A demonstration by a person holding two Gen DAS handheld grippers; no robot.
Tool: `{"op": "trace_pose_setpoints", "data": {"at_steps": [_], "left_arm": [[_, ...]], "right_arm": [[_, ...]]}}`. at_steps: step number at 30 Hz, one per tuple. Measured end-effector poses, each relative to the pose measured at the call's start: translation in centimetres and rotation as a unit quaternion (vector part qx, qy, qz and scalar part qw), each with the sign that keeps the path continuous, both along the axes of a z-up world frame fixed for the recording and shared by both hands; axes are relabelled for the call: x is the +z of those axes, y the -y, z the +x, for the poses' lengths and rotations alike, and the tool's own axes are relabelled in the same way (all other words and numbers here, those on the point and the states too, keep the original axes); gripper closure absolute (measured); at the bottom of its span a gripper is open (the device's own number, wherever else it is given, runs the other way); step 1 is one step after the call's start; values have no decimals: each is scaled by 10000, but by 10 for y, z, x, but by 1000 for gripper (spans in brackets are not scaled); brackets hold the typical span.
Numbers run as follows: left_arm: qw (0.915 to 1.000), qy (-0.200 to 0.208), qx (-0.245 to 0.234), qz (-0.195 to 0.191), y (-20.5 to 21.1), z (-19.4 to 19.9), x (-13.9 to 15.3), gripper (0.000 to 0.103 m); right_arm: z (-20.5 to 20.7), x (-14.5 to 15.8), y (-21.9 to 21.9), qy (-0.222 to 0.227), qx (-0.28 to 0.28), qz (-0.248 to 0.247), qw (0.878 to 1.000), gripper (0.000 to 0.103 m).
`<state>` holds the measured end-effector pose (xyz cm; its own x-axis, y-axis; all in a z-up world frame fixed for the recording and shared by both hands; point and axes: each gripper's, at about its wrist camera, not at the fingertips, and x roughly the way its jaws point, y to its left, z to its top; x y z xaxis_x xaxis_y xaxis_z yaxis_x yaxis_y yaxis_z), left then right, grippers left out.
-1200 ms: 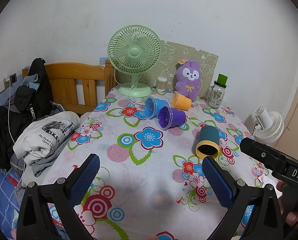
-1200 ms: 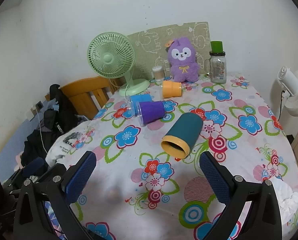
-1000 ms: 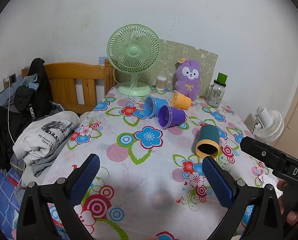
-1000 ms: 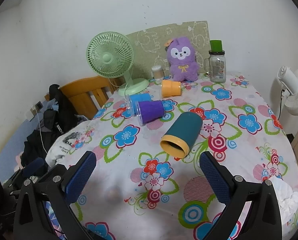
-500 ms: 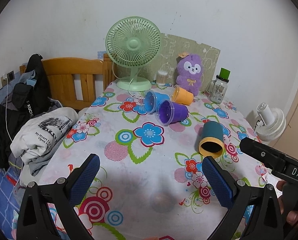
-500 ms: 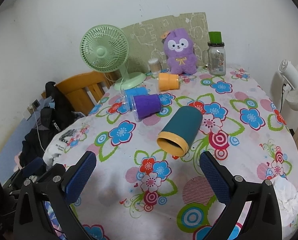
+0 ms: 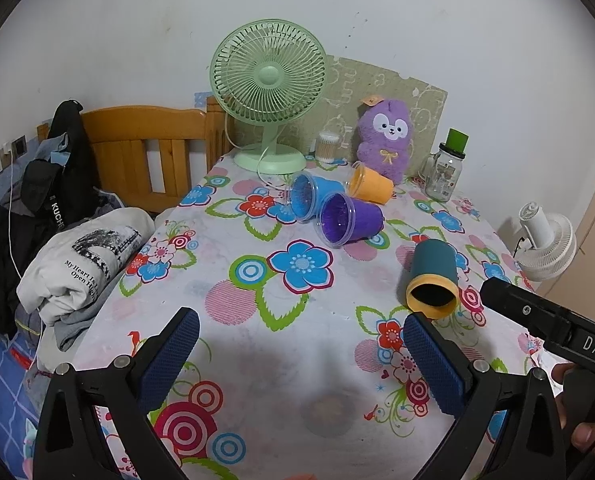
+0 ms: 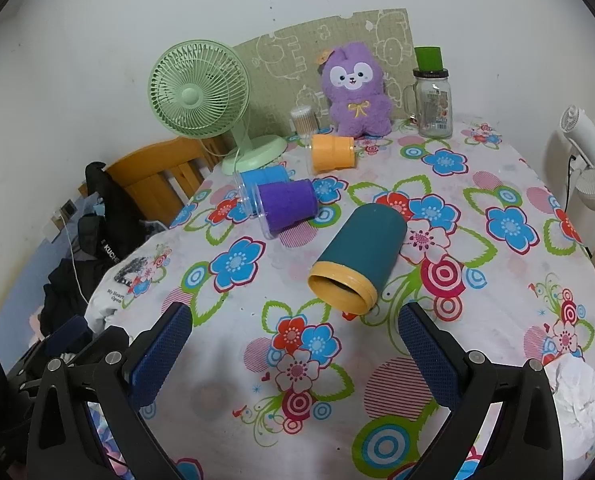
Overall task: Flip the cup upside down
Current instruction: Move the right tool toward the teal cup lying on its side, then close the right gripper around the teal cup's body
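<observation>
A dark teal cup with a yellow rim [image 8: 357,256] lies on its side on the flowered tablecloth, mouth towards me; it also shows in the left wrist view [image 7: 433,278]. Behind it lie a purple cup [image 8: 287,204], a blue cup [image 8: 263,176] and an orange cup [image 8: 331,152], all on their sides. My right gripper [image 8: 295,326] is open and empty, just in front of the teal cup's mouth. My left gripper [image 7: 301,330] is open and empty, to the left of the teal cup. The right gripper's body [image 7: 545,328] shows at the right of the left wrist view.
A green desk fan [image 8: 201,92], a purple plush toy [image 8: 355,88], a glass jar with a green lid [image 8: 433,100] and a cotton-swab box [image 8: 302,120] stand along the back. A wooden bed frame [image 7: 145,148] and folded clothes [image 7: 81,260] are left. A white fan [image 8: 593,152] is right.
Both grippers have moved forward towards the cups; the teal cup now looks larger and nearer between the right gripper's fingers. No cup has moved.
</observation>
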<state>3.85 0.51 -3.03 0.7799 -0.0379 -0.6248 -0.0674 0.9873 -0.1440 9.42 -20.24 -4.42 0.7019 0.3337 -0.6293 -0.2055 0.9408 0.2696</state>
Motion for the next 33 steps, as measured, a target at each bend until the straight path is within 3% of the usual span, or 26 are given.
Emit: {"op": "trace_pose_setpoints", "data": {"at_steps": [8, 15, 24, 27, 33], "left_arm": [[10000, 5, -21, -12, 0, 1, -1, 0], [9997, -160, -199, 41, 5, 19, -7, 0], [9963, -510, -640, 253, 31, 80, -28, 0], [9950, -597, -754, 264, 39, 98, -35, 0], [9929, -782, -867, 233, 48, 123, -47, 0]], "right_arm": [[-1, -2, 1, 27, 14, -33, 10000, 0], [23, -7, 9, -290, -211, -148, 9992, 0], [90, -27, 23, -841, -454, 37, 9954, 0], [114, -44, 23, -1193, -508, -34, 9916, 0], [142, -71, 29, -1691, -531, 290, 9837, 0]]}}
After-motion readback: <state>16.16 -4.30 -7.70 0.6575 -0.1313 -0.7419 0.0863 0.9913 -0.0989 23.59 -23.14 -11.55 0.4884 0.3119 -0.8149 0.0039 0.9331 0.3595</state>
